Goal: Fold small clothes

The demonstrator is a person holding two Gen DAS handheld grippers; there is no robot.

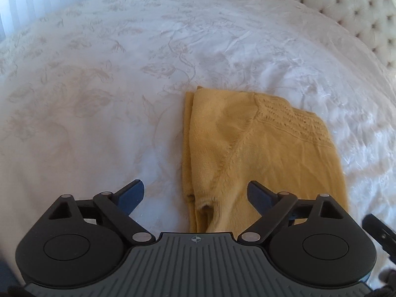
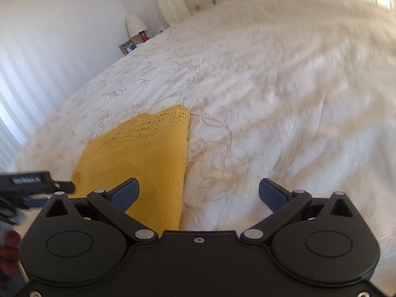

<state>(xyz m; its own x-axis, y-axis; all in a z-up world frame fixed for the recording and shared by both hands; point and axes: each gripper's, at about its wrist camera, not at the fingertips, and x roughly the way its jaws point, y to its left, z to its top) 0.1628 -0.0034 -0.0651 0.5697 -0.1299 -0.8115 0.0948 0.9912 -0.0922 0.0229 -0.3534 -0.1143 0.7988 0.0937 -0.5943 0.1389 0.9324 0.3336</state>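
Item: yellow knit garment (image 1: 250, 146), folded into a long, narrow stack. It lies flat on the bed (image 1: 99, 79), on the white bedspread with a pale floral pattern, toward the near edge of the bed and well apart from the headboard (image 1: 358, 12). One end shows an openwork lace band (image 1: 294, 121); a ribbed cuff (image 1: 205, 208) shows at the near end. Layered edges are visible along one long side.

Item: left claw (image 1: 195, 193). Spread wide, nothing pinched. It hangs over the near end of the garment: one blue-padded finger (image 1: 259, 195) stands above the yellow knit, the other finger above bare bedspread. The pads do not press the fabric.

Item: right claw (image 2: 199, 193). Spread wide, nothing pinched. It hangs over the garment's long edge; one padded finger (image 2: 126, 194) is above the yellow knit, the other above the bedspread. The view from this claw is blurred toward the far side.

Item: tufted, cream, buttoned headboard at the head of the bed.

Item: small lamp (image 2: 135, 26) with a white shade, beside the far corner of the bed near the headboard, with a red container (image 2: 142, 37) and a framed picture (image 2: 128, 46) just beside it.

Item: white wall (image 2: 49, 37), striped with light and shadow, along the far side of the bed.
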